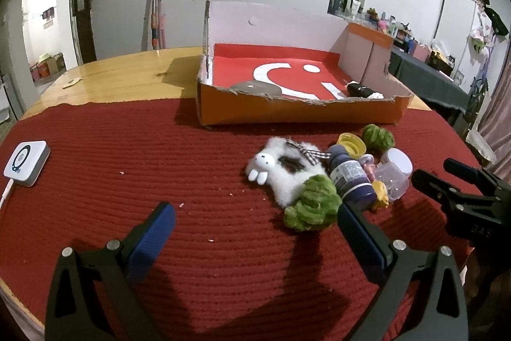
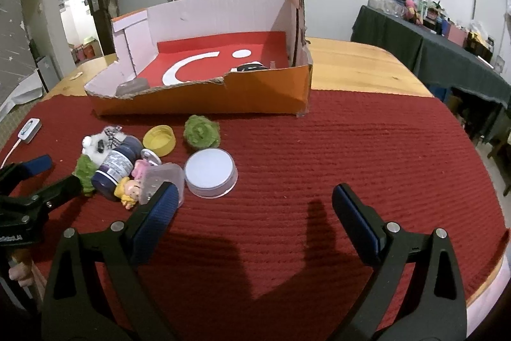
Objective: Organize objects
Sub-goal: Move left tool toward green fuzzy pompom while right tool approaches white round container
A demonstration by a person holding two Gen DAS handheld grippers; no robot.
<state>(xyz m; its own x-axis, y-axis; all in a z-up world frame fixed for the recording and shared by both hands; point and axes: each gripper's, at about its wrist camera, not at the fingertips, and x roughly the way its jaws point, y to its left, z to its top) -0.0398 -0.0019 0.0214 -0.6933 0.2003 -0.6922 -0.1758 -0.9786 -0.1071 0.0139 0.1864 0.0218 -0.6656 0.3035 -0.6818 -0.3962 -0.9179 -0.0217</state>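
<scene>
Most of the sorting is left, we judge.
Our left gripper (image 1: 255, 226) and right gripper (image 2: 254, 203) gape wide, empty; the toy pile (image 1: 329, 178) lies near the box (image 1: 300, 111), which holds two items.

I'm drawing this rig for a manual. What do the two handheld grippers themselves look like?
Both match. The left gripper and the right gripper each have two black, angular fingers with triangular cut-outs, silver round rivets at the joints, and ribbed dark blue pads on the inner faces. No cables show. Pale embossed lettering marks one body, too blurred to read.
</scene>
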